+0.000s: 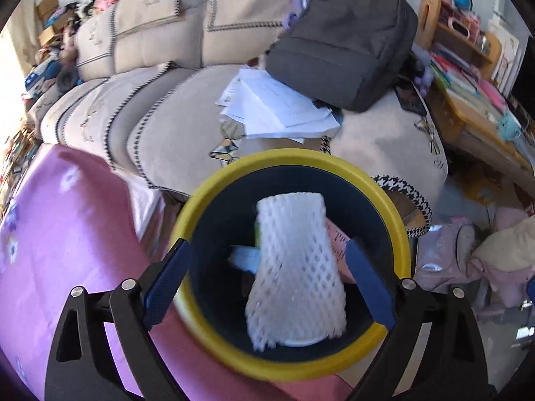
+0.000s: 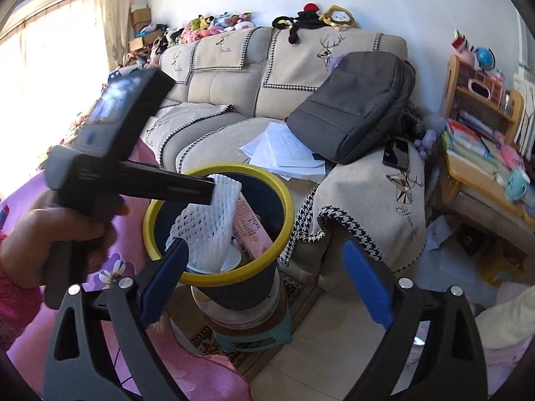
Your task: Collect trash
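The left gripper [image 1: 267, 284] hangs over the yellow-rimmed bin [image 1: 396, 230], its jaws spread wide with nothing clamped. The white foam net [image 1: 294, 284] stands tilted inside the bin against a pink packet [image 1: 336, 237] (its top edge near the left fingertips in the right wrist view). The right gripper [image 2: 264, 280] is likewise spread and empty, just beside the bin.

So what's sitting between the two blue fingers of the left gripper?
In the left wrist view, the white foam net sits between the open left gripper fingers, dropping into the yellow-rimmed bin. Neither finger clearly touches it.
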Demonstrator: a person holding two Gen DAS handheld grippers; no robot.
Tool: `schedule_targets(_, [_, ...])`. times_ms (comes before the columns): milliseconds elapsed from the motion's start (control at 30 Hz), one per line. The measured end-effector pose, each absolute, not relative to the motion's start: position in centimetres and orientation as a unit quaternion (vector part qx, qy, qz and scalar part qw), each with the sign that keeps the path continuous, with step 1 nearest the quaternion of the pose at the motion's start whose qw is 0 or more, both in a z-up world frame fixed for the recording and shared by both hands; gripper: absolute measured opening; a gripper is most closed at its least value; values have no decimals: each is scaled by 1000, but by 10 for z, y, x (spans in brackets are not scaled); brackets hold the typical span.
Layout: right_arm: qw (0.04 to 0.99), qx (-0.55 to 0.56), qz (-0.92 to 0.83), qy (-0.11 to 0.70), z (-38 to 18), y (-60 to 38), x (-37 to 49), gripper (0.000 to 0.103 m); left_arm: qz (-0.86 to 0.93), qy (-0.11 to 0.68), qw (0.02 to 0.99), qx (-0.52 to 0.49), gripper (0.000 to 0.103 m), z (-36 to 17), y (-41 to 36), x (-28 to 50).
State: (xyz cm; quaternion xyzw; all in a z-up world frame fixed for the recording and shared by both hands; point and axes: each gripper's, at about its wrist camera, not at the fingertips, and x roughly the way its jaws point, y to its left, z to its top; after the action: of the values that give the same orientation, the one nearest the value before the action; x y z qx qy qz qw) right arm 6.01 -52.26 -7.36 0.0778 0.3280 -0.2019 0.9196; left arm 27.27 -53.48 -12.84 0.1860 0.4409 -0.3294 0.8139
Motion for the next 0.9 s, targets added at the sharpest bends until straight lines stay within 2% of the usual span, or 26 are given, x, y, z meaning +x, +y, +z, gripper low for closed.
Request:
schedule_targets(200, [931, 62, -167, 320, -65, -491, 59, 90, -318, 408, 846, 128, 92, -86, -442, 238])
schedule_targets(333, [942, 48, -126, 308, -54, -457, 58, 93, -263, 372, 887, 75, 98, -56, -342, 200])
schedule_targets(600, [960, 17, -33, 278, -32, -371, 61, 96, -125, 314, 941, 11, 98, -11, -153, 112])
schedule_targets(900, [964, -13, 2, 265, -12, -305, 57, 96, -31, 276, 960, -28, 98, 2, -30, 40])
